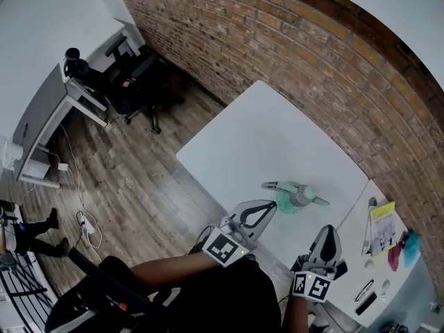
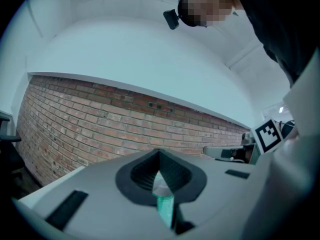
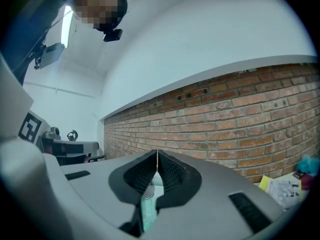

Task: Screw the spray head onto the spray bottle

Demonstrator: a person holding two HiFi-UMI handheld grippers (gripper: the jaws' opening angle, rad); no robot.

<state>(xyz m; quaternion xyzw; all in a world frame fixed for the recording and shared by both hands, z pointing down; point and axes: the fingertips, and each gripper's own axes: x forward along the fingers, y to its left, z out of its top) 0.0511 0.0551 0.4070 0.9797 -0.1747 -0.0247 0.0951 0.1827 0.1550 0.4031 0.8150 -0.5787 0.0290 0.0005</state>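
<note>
Shut, empty left gripper point(image 1: 269, 207) and right gripper point(image 1: 331, 231) face the mid-right teal plastic spray bottle point(image 1: 286, 204), grey spray head point(image 1: 302, 194) seemingly atop; next, open jaws to grasp.

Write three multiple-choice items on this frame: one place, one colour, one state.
1. Where is the translucent plastic spray bottle?
A. On the white rectangular table, ahead of the left gripper and the right gripper
B. On the wooden floor
C. Between the left gripper's jaws

2. What colour is the spray bottle's body?
A. Red
B. Teal
C. Black

3. How do the two grippers' jaws stand?
A. Both wide apart
B. Both together, holding nothing
C. Right clamped on the bottle

Answers:
1 A: the head view shows it on the tabletop beyond both gripper tips.
2 B: its body reads teal in all three views.
3 B: each gripper view shows the pads meeting, with the bottle only seen beyond them.
</note>
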